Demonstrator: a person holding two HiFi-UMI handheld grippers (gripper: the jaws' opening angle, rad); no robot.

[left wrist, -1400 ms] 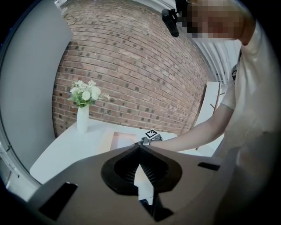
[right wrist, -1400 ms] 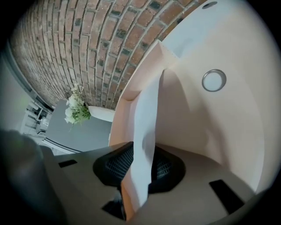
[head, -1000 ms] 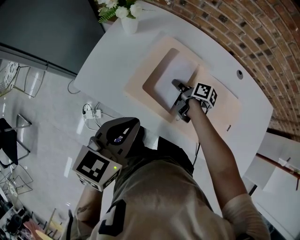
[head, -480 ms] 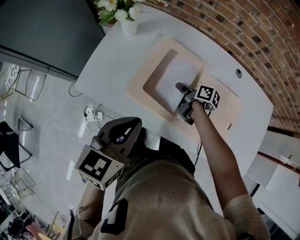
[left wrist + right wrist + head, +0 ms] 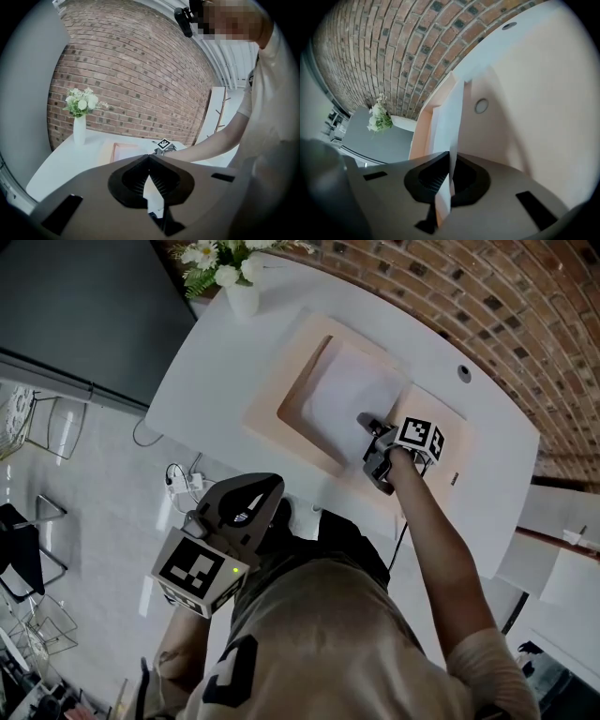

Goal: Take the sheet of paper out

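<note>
A white sheet of paper [image 5: 345, 395] lies in the recess of a flat peach holder [image 5: 281, 381] on the white table. My right gripper [image 5: 367, 426] is over the sheet's right edge and is shut on it. In the right gripper view the sheet [image 5: 448, 112] runs edge-on up from between the closed jaws of that gripper [image 5: 451, 158], its held edge raised off the peach holder [image 5: 511, 117]. My left gripper [image 5: 266, 487] hangs off the table by the person's body. In the left gripper view that gripper [image 5: 149, 158] has its jaw tips together with nothing between them.
A white vase of flowers [image 5: 230, 282] stands at the table's far left corner. A brick wall [image 5: 525, 306] runs behind the table and a dark panel [image 5: 84, 306] lies to its left. A power strip [image 5: 183, 474] sits on the floor. The table [image 5: 487, 456] has a small cable hole [image 5: 459, 373].
The right gripper has shifted a little to the right over the holder with the sheet's edge in it. The left gripper has stayed where it was.
</note>
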